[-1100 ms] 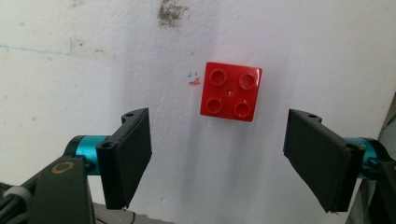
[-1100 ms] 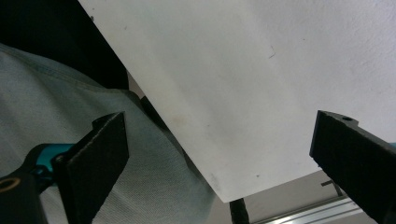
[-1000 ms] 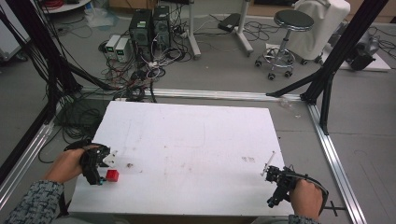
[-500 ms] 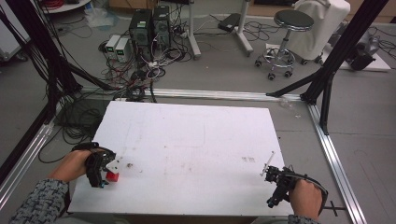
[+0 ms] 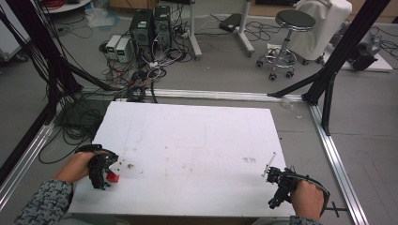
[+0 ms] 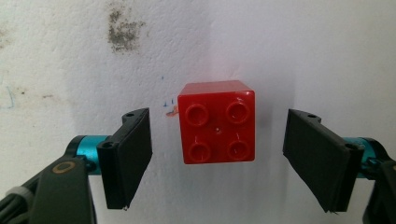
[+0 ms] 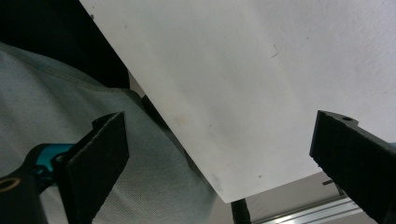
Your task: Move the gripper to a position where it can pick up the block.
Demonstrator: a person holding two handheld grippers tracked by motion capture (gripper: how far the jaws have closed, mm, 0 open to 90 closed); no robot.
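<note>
Your left tongs stand open around the red brick, pads apart from its sides. The brick is glossy, with four round studs; no writing is readable. It rests near the white worktop's left front corner. Your right tongs are open over the front edge.

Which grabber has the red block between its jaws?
The left gripper: the red block sits between its open jaws, not yet touched. The right gripper has just bare table edge.
</note>
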